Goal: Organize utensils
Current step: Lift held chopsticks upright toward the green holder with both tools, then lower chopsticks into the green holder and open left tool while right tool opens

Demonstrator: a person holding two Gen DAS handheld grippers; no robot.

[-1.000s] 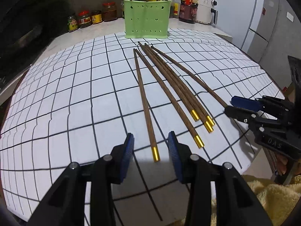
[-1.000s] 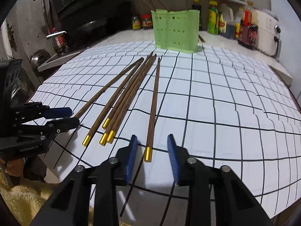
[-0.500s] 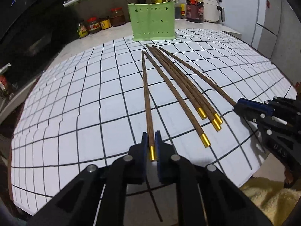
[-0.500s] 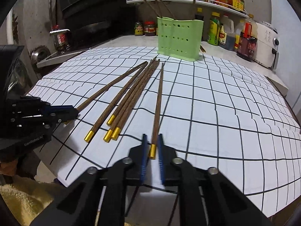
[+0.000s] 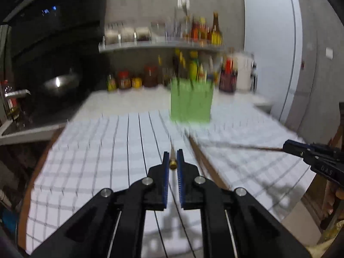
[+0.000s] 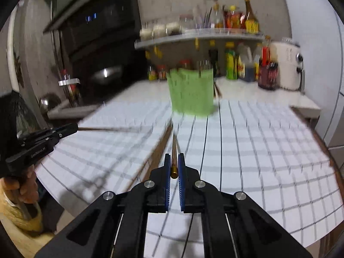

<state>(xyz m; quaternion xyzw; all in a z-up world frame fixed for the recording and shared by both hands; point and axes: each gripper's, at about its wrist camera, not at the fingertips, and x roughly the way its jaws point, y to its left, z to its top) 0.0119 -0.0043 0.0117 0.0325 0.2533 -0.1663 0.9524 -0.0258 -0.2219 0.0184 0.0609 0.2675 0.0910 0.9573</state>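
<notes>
Your left gripper (image 5: pixel 172 164) has its jaws pinching the gold tip of one wooden chopstick (image 5: pixel 172 157). Your right gripper (image 6: pixel 174 167) pinches the gold tip of another chopstick (image 6: pixel 174 150) the same way. Each stick points to 12 o'clock, at the green utensil holder (image 6: pixel 191 92) at the back of the checked surface (image 6: pixel 258 139).

From the right camera you can see your left gripper at 9 o'clock, with white letters that look like "GenRobot.AI". From the left camera your right gripper sits at 3 o'clock, and it reads "DAS".

The rest of the chopsticks (image 5: pixel 206 161) lie on the surface, between your two grippers. They look blurry.

Half a second ago both held sticks lay flat on the surface. Now they are lifted off it, and both cameras look higher, so you see the shelf (image 6: pixel 200 36) of bottles and jars at 12 o'clock. The bottle labels are too blurry to read.
</notes>
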